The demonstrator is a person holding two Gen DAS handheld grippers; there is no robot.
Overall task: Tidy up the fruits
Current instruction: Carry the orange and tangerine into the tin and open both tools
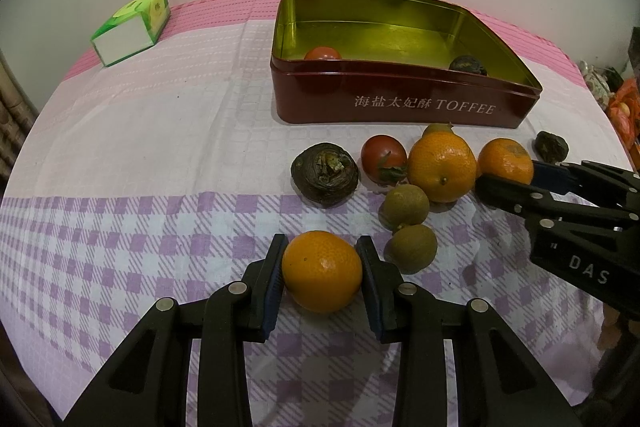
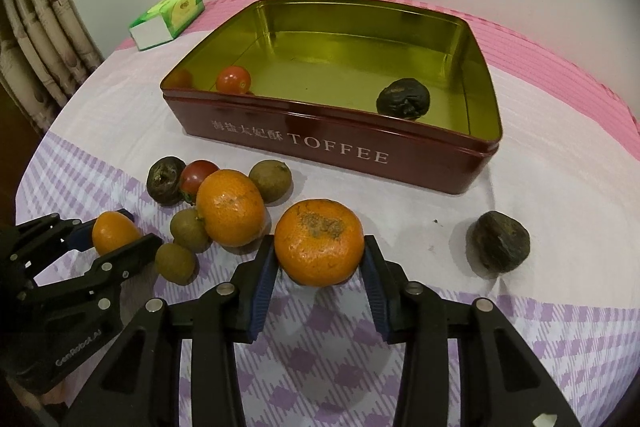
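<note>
Pale wall rises behind a surface (image 2: 540, 131) draped in a pink, white and lilac checked cloth. On it sits a big dark-red rectangular metal tin with a gold inside (image 2: 400, 155), lettered TOFFEE, open on top; a small red tomato (image 2: 233, 79) lies in its near left corner and a dark wrinkled fruit (image 2: 404, 98) toward its near right. Far left, a green and white tissue pack (image 2: 168, 19) lies apart from the tin.

Near the front, the right hand-held gripper (image 2: 319, 259) has its blue pads pressed on either side of a rough-topped orange mandarin (image 2: 319, 242). The left hand-held gripper (image 1: 322, 267) likewise clamps a smooth orange mandarin (image 1: 322, 271), resting on the cloth.

Between them, loose fruit clusters in front of the tin: a larger orange mandarin (image 2: 230, 207), a second red tomato (image 2: 198, 175), a dark brown wrinkled fruit (image 2: 163, 181) and three small olive-brown round fruits (image 2: 270, 181). Another dark wrinkled fruit (image 2: 500, 241) sits alone, well to the right.
</note>
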